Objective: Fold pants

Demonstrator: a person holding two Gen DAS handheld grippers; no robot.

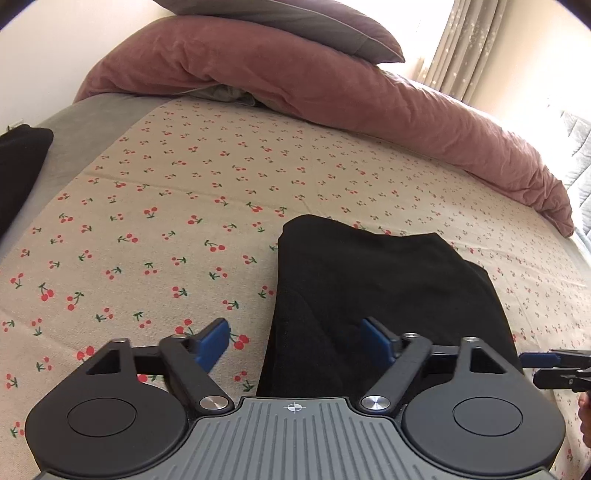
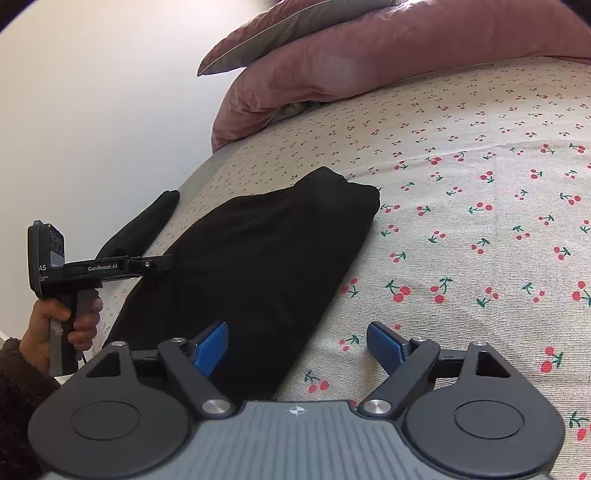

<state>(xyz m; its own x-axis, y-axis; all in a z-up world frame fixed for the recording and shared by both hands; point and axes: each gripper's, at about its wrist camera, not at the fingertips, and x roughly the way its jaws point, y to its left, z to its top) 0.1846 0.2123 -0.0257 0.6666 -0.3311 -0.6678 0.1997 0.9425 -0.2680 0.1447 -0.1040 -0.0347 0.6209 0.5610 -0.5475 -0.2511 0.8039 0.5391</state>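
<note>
At the bottom of each wrist view, the left gripper and right gripper stand wide, holding nothing. The folded black pants lie mid-frame on the cherry-print sheet, their near end hidden behind the gripper bodies. At far left another dark garment is cut off; a pink duvet lies beyond.

Cherry-print bedsheet, spread flat; pink duvet, bunched along the far edge; grey pillow atop it; star-patterned curtain, far right; plain wall.
</note>
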